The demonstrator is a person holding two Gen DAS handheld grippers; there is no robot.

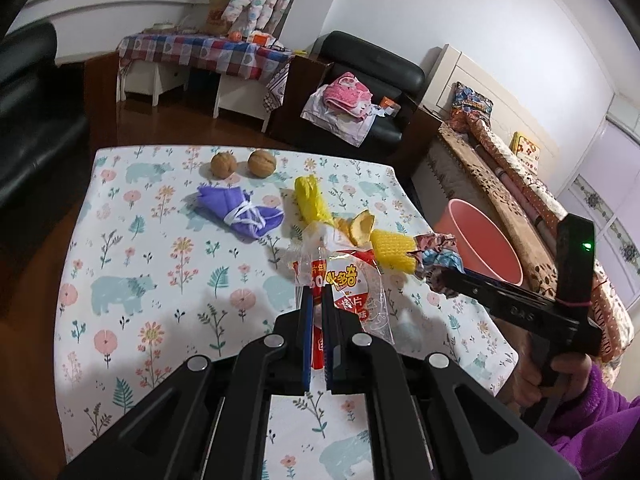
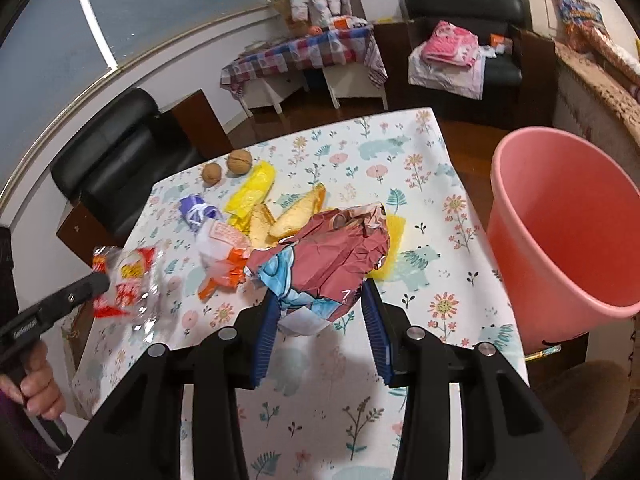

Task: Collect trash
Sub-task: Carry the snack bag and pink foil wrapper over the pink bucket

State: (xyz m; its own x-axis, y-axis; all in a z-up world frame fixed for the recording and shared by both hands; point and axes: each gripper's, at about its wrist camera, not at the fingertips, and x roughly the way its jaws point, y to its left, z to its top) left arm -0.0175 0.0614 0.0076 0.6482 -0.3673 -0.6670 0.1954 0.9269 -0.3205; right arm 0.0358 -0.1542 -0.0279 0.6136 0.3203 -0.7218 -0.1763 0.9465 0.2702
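Observation:
My left gripper [image 1: 318,291] is shut on a clear snack wrapper [image 1: 352,280] with red and yellow print, held just above the floral tablecloth [image 1: 160,280]. My right gripper [image 2: 322,293] grips a crumpled red and blue foil wrapper [image 2: 332,252] between its blue pads, lifted off the table. The left wrist view shows the right gripper [image 1: 440,271] at the right with the foil wrapper [image 1: 438,250] in it. A pink bucket [image 2: 560,220] stands beside the table's right edge. On the table lie a purple bag [image 1: 240,212], a yellow wrapper [image 1: 312,200], peels [image 1: 360,228] and a corn piece [image 1: 394,250].
Two walnuts [image 1: 242,164] sit near the table's far edge. An orange and white wrapper [image 2: 224,256] lies between the two grippers. A black armchair [image 2: 116,168] stands off the table's left corner, and a bed [image 1: 520,208] runs behind the bucket [image 1: 480,240]. A hand in a purple sleeve [image 1: 580,412] holds the right gripper.

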